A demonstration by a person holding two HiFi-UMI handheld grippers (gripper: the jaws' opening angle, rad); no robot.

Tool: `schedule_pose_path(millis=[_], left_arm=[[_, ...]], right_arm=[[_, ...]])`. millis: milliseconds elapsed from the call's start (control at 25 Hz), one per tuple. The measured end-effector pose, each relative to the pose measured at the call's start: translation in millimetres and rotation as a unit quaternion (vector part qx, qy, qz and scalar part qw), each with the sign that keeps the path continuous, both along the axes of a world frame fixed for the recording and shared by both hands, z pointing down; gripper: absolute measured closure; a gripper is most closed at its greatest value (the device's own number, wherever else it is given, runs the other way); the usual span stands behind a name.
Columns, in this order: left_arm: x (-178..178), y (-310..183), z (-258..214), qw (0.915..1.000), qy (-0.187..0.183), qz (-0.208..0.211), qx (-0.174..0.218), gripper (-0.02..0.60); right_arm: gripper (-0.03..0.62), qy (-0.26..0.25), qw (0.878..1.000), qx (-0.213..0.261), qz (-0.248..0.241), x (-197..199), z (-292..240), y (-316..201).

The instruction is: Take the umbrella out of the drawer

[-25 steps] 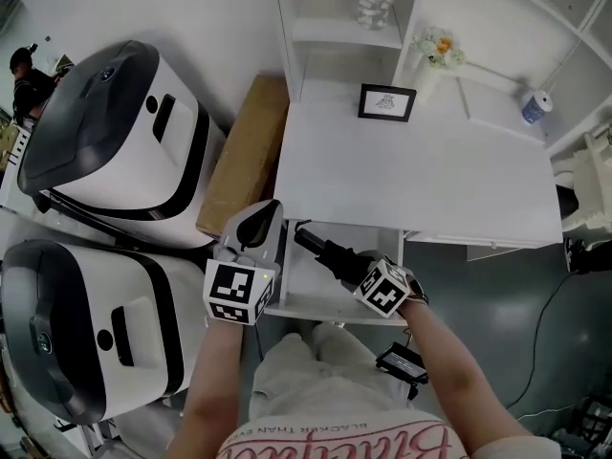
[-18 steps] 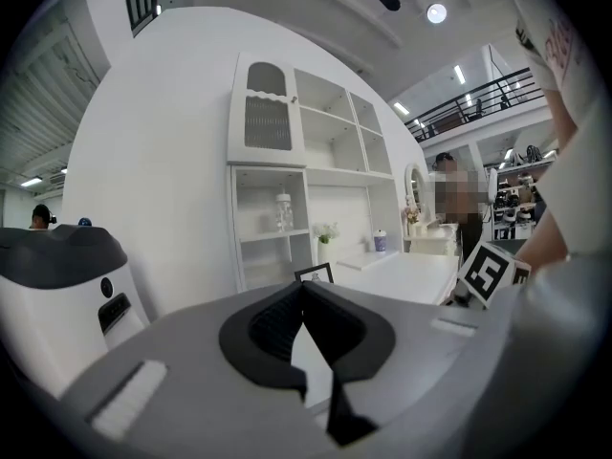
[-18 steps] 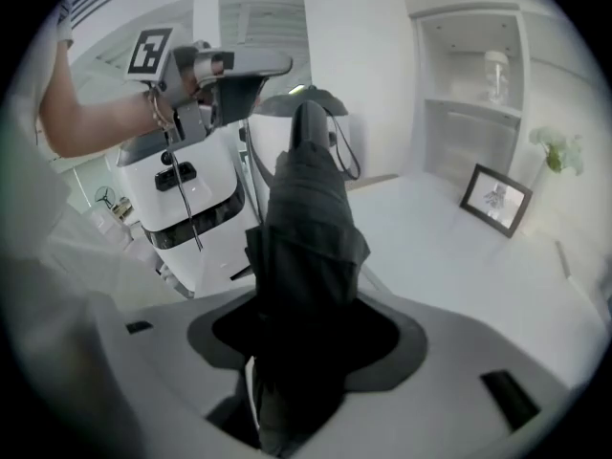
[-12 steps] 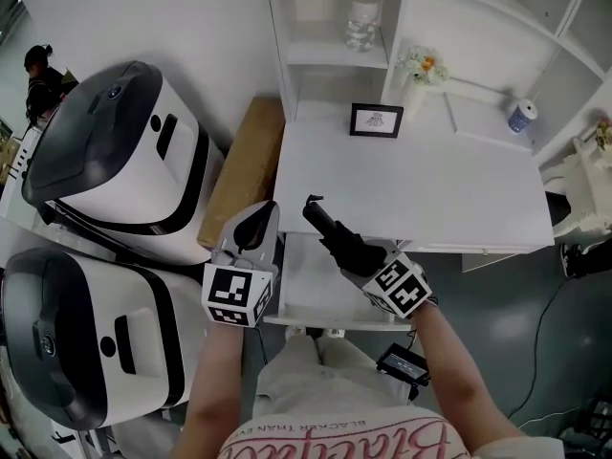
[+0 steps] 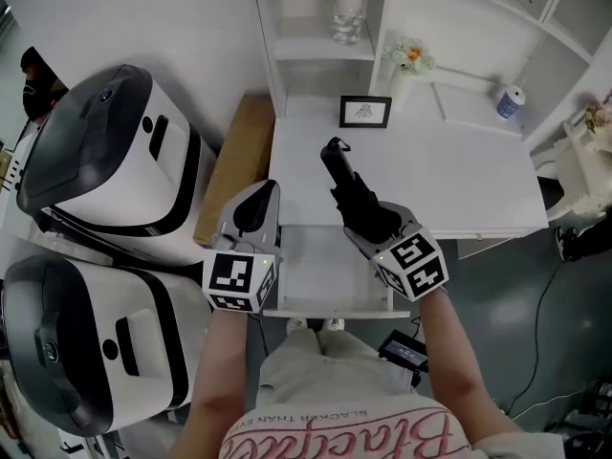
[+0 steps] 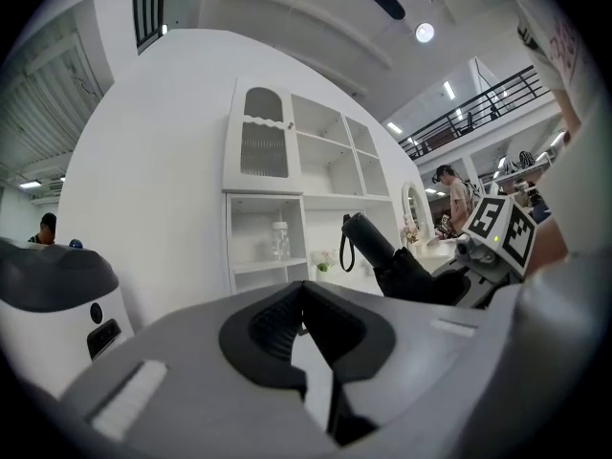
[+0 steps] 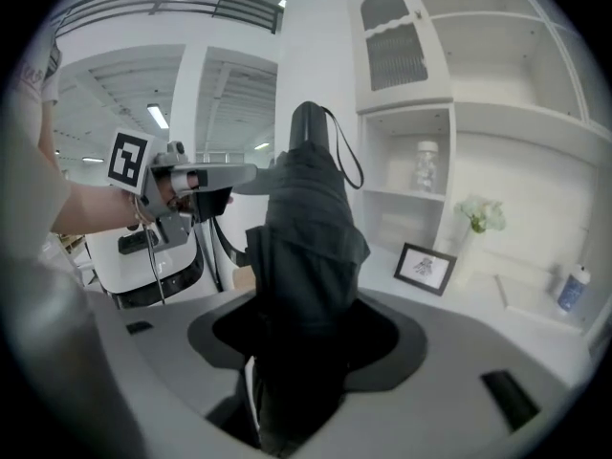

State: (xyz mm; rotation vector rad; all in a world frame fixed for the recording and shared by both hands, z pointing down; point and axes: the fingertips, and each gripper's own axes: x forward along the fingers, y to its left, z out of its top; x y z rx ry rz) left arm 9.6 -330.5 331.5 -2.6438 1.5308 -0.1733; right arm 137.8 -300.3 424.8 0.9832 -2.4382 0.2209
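Note:
A folded black umbrella [image 5: 346, 182] with a wrist strap is clear of the open white drawer [image 5: 316, 273] and hangs over the front of the white desk [image 5: 459, 185]. My right gripper [image 5: 369, 222] is shut on its thick fabric end, handle end pointing away from me. In the right gripper view the umbrella [image 7: 306, 228] fills the jaws and rises past them. My left gripper [image 5: 256, 208] hovers at the drawer's left front corner, jaws together and holding nothing. The left gripper view shows its tips [image 6: 308, 290] meeting, with the umbrella [image 6: 381, 254] off to the right.
On the desk's back stand a framed picture [image 5: 365, 112], a vase of flowers [image 5: 409, 57] and a blue-and-white bottle [image 5: 510, 101]. A glass jar [image 5: 347, 17] sits on the shelf above. Two big white-and-black machines [image 5: 105, 151] and a brown board [image 5: 234, 165] crowd the left.
My right gripper has lifted the umbrella up from the drawer and over the desk's front edge. The left gripper has risen a little beside the drawer.

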Motion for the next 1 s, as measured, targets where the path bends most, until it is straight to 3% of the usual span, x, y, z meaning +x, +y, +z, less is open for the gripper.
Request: schedule_pose_path(millis=[320,640,1000], left_arm=[[-2.7,-8.1,-27.3,0.9993,0.013,-0.005,0.035,0.571],[-9.1,-21.1,-51.3,0.9977,0.018,-0.016,0.063,0.571],[-11.6,-32.1,-74.7,0.9956,0.027,-0.015,0.088,0.571]], right_arm=[[0.345,-0.040,0.994,0.089,0.058,13.0,-63.1,-11.8],[0.345,-0.075,0.973,0.176,0.130,40.6,-124.5,-28.2],[0.345,-0.083,0.952,0.237,0.178,59.4,-164.2,-37.2]])
